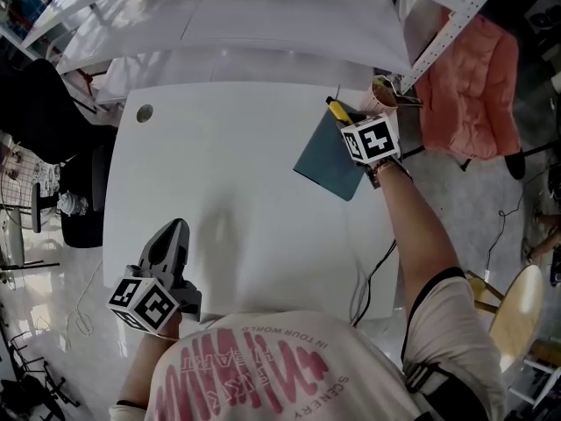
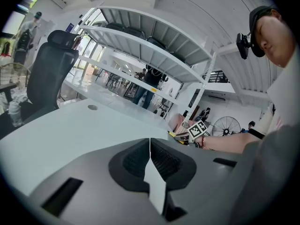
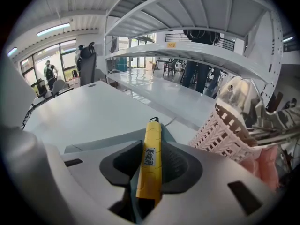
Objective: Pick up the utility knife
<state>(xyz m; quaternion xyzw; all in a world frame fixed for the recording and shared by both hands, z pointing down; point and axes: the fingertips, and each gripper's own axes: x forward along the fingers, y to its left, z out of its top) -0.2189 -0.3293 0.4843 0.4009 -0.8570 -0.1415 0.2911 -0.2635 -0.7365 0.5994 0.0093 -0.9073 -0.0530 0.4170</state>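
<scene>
The yellow utility knife (image 3: 150, 168) lies lengthwise between the jaws of my right gripper (image 3: 151, 146), which is shut on it, both pads against its sides. Seen from the head view, that gripper (image 1: 344, 117) is at the table's far right corner. The knife's tip (image 1: 337, 109) pokes out over a dark blue mat (image 1: 329, 160). My left gripper (image 1: 173, 233) hangs near the table's front left edge. Its jaws are shut with nothing between them, as the left gripper view (image 2: 150, 146) shows.
A white lattice basket (image 3: 225, 130) with tools stands right beside the right gripper (image 1: 386, 90). A shelf upright (image 1: 447, 33) and an orange garment (image 1: 473, 77) are behind it. The white table (image 1: 237, 147) has a grommet hole (image 1: 145, 112). A black chair (image 2: 47, 69) stands at the left.
</scene>
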